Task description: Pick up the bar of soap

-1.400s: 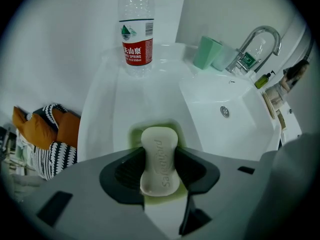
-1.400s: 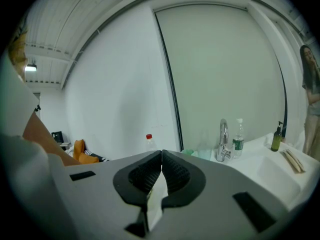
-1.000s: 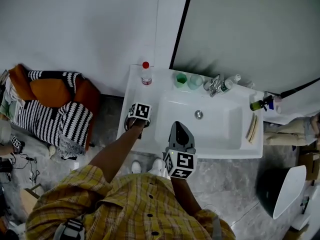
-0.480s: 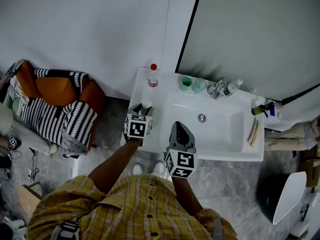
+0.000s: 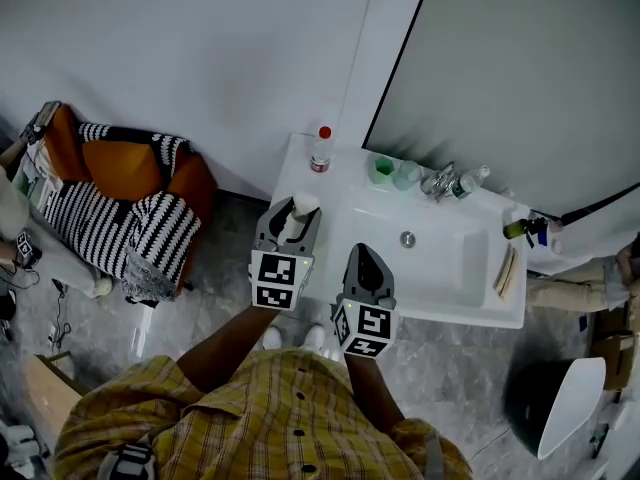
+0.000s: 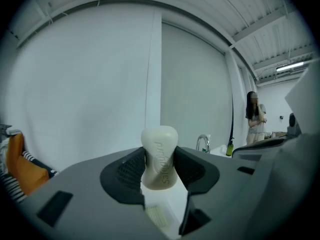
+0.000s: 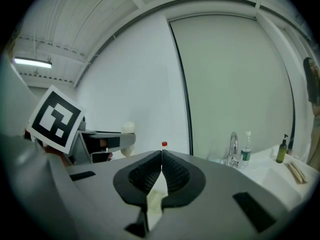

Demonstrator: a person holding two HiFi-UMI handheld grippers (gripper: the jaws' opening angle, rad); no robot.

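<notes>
**Left gripper** (image 5: 296,214) (image 6: 160,165): the fingers (image 6: 131,170) are closed on the cream-coloured, waisted bar of soap (image 6: 160,156) (image 5: 299,216). In the left gripper view, a ribbed pad presses each broad face.

**Orientation of the soap:** in the left gripper view it stands on end. Its long axis is vertical, square to the line along which the fingers close. The rounded upper end rises above the fingertips and the lower end hangs just below the pads. Embossed lettering runs lengthwise along the edge facing the camera.

**Position of the soap:** in the head view it is held above the left end of the white washbasin surface (image 5: 296,158), not resting on it.

**Right gripper** (image 5: 361,256) (image 7: 161,171): the fingers are closed pad to pad with nothing between them. It is held just to the right of the left gripper, over the front edge of the basin.

**Other items on the surface:**
- A clear plastic bottle with a red cap (image 5: 321,148) (image 7: 164,144) stands at the back left corner.
- A green cup (image 5: 381,170) stands near the chrome tap (image 5: 440,180) (image 7: 233,146).
</notes>
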